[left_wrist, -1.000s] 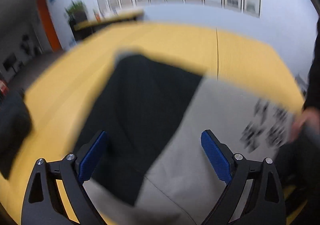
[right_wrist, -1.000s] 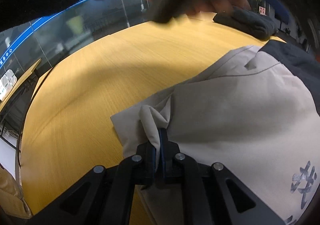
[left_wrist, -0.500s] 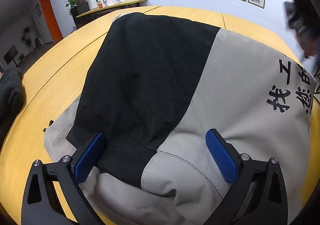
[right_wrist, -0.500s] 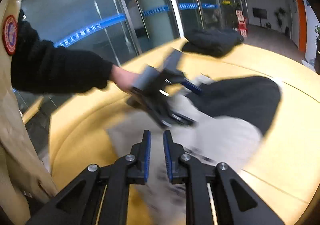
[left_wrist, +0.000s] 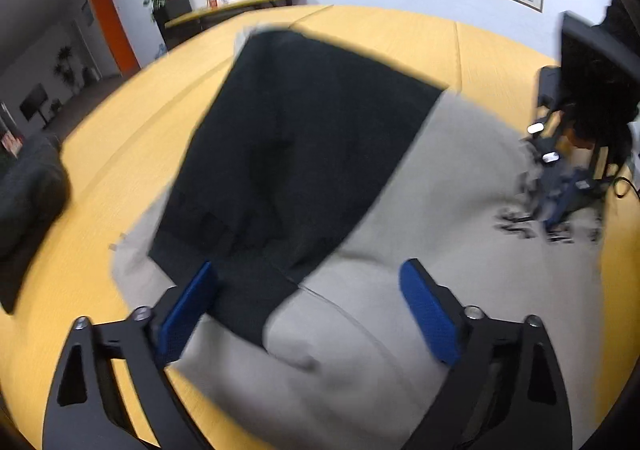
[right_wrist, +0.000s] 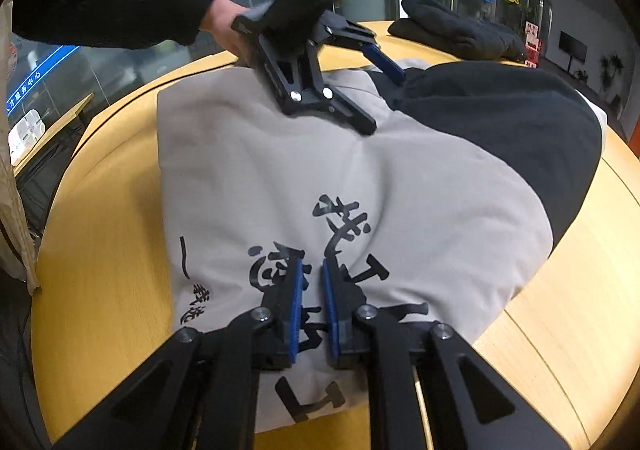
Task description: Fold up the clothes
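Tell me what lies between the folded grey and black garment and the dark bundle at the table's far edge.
Only bare yellow tabletop separates the garment from the dark bundle, seen best in the left wrist view.

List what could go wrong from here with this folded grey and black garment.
1. The left hand-held gripper is wide open right at the garment; its lower finger could drag the grey layer and undo the fold.
2. The right hand-held gripper, jaws nearly together over the printed characters, might snag cloth if it closes.
3. The fold looks puffy, not flat, so it may spring open.
4. The garment's near edge lies close to the table rim and could slide off.
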### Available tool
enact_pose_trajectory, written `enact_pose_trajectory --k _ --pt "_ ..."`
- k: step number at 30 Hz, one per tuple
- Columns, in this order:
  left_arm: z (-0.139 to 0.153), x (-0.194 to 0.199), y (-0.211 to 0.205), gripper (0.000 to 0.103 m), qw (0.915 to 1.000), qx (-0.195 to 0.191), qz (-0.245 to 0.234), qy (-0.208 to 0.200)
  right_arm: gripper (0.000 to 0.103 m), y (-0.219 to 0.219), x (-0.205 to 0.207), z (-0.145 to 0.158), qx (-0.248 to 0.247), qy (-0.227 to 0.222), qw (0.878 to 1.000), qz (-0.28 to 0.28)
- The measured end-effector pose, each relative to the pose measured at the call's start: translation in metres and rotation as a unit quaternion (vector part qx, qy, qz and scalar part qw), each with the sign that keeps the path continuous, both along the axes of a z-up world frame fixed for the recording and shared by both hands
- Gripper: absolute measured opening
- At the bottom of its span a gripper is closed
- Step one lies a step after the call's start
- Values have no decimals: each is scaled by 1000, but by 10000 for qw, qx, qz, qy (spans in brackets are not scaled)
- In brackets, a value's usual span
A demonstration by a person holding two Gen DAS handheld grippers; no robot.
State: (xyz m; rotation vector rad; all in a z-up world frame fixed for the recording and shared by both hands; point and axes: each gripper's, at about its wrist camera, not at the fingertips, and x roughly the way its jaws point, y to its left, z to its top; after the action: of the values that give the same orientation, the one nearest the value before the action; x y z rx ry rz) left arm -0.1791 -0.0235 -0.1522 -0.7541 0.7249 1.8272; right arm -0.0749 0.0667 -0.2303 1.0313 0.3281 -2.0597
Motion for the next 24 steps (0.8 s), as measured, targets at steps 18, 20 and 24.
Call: enact_pose_trajectory --k 18,20,24 --pt "-15 109 1 103 9987 135 -13 -498 11 0 9 19 -286 -410 9976 -476" --pt "-2 108 -3 102 9978 67 186 -630 16 8 3 33 -523 -543 9947 -696" --pt "24 100 -27 102 9873 448 1044 -1113 42 60 -4 62 -1392 -699 9755 -1554"
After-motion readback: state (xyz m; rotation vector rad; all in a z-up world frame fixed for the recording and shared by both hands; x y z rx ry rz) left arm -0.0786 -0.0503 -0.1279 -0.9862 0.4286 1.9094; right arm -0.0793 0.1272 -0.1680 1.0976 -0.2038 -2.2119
